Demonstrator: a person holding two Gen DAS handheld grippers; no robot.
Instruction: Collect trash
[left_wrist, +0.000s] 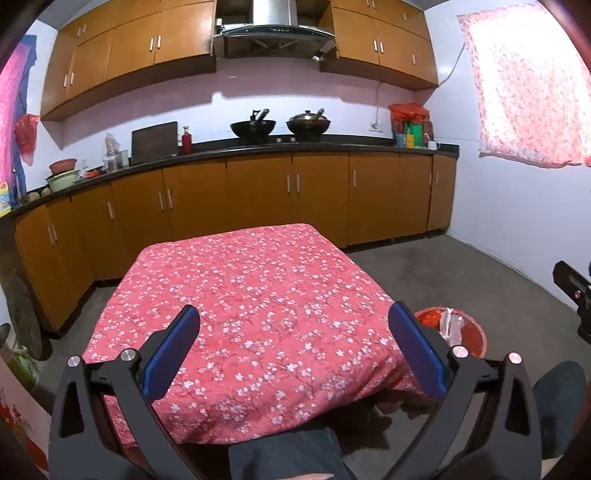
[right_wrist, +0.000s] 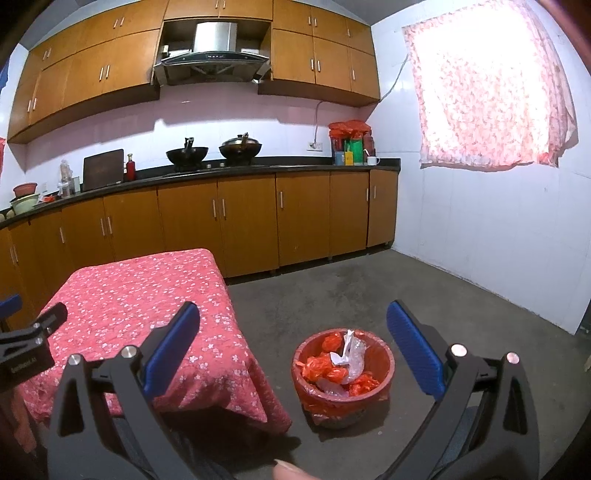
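Observation:
A red bin (right_wrist: 342, 373) lined with a red bag stands on the floor right of the table. Inside it lie crumpled white paper (right_wrist: 345, 349), clear plastic and orange-red scraps. In the left wrist view the same bin (left_wrist: 467, 334) peeks out behind the right finger. My left gripper (left_wrist: 293, 339) hovers open over the table with the pink flowered cloth (left_wrist: 258, 295), nothing between its blue pads. My right gripper (right_wrist: 293, 341) is open too, held above the floor, with the bin between and below its fingers. No loose trash shows on the cloth.
Wooden cabinets (right_wrist: 243, 218) and a black counter with two woks (right_wrist: 214, 151) run along the far wall. A curtained window (right_wrist: 487, 92) glows at right. Grey floor (right_wrist: 424, 295) spreads right of the table. Part of the person's leg (left_wrist: 288, 454) shows at the bottom edge.

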